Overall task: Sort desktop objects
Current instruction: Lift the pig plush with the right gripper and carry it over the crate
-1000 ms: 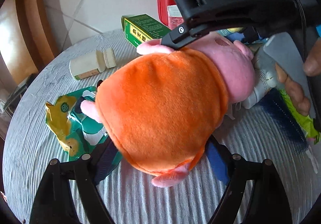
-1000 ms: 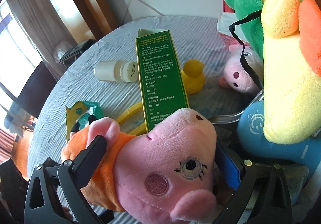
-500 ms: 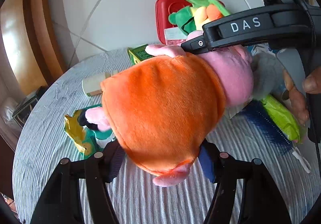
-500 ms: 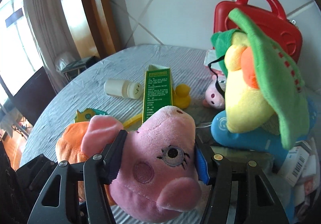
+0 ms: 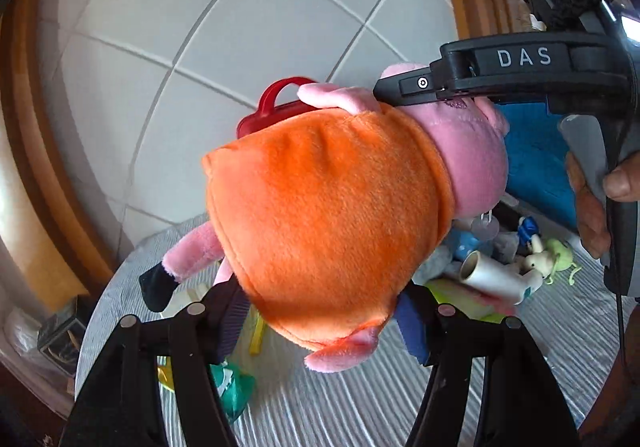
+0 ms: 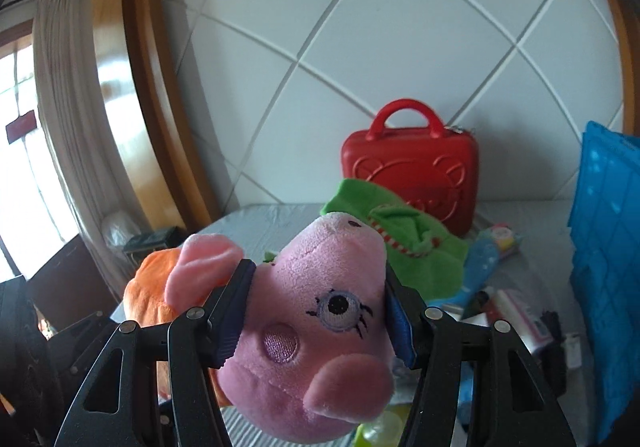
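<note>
Your desk (image 5: 360, 407), under a grey ribbed cloth, spreads beneath everything; your pig plush (image 5: 332, 215) hangs above it, held at both ends; your left gripper (image 5: 320, 311) has its jaws clamped on the orange dress, your right gripper (image 6: 316, 311) has its jaws clamped on the pink head; behind sits a red case (image 6: 410, 179), a green plush (image 6: 404, 247) lying just before it.

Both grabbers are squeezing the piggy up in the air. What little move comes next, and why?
Probably one should let go. The left hand-held gripper pinches the pig plush at its orange dress, and the right hand-held gripper clamps its head. It hangs above the table, so opening the left one would let the right carry it to the toys.
</note>
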{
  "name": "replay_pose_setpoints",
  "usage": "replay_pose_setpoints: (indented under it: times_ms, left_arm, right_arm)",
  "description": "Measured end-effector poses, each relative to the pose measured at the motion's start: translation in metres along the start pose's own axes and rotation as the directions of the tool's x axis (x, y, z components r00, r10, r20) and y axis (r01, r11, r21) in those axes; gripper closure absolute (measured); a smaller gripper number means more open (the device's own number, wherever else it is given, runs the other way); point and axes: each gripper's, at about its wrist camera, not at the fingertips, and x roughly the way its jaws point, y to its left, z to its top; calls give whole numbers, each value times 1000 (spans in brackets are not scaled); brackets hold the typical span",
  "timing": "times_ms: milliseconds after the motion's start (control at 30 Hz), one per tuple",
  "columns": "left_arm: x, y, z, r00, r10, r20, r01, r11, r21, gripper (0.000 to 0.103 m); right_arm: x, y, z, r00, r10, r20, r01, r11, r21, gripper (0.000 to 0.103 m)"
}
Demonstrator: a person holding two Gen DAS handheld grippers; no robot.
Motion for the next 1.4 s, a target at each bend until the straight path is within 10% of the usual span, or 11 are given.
replay_pose_setpoints:
  times_ms: [300,667,1000,1167,1400]
  left_arm:
    - [-29,-81,88,977,-173,123,152,975,162,39]
    - [-61,-222,190,897,-375,234,299,904,305,39]
    - [-47,-355,256,840,-494,223,387,835,392,39]
    - [-25,-406,287,852,-478,212,363,832,419,31]
    - [17,-436,326,907,-367,205,281,892,353,29]
  right_arm:
    - [-126,-54,30,964,-224,142,214,973,85,44]
    - [-301,-126,61,821,-503,269,471,864,178,44]
    - [-400,-231,65,747,-616,250,561,786,260,44]
    - [-419,-286,75,728,-651,214,592,755,283,43]
    - [-415,-357,67,682,-720,125,662,681,314,12]
